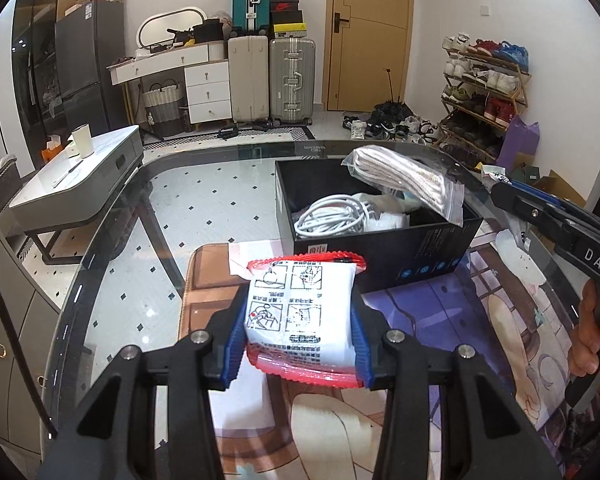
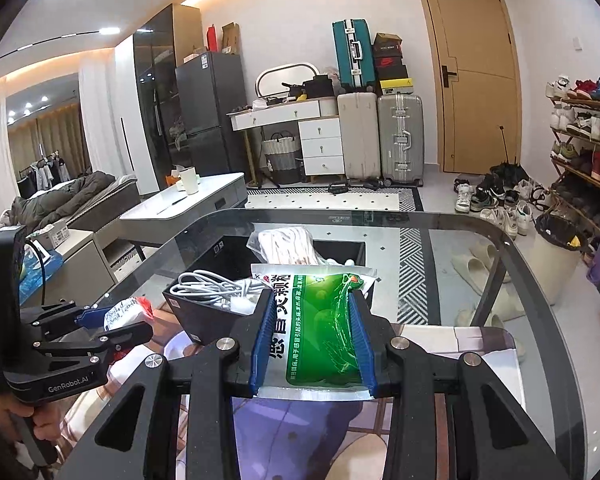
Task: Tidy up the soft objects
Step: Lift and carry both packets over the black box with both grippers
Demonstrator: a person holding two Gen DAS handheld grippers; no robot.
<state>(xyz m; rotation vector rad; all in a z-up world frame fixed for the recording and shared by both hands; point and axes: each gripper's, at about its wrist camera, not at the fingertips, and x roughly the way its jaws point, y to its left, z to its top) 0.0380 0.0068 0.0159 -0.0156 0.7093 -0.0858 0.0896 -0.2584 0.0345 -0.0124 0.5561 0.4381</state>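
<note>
White red-edged packet (image 1: 302, 314), printed diagrams

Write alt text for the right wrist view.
The right tool grips a green-and-white packet above a glass table. Behind it a black box holds white cables and a bagged cloth; at left, the left tool holds a red-and-white packet.

Matte black plastic left gripper (image 1: 300, 328) and right gripper (image 2: 314, 340), each with 2 ribbed blue finger pads (image 1: 235, 344), round silver screws, white "GenRobot.AI" lettering; bare-skinned hand (image 1: 592, 332) at right.
</note>
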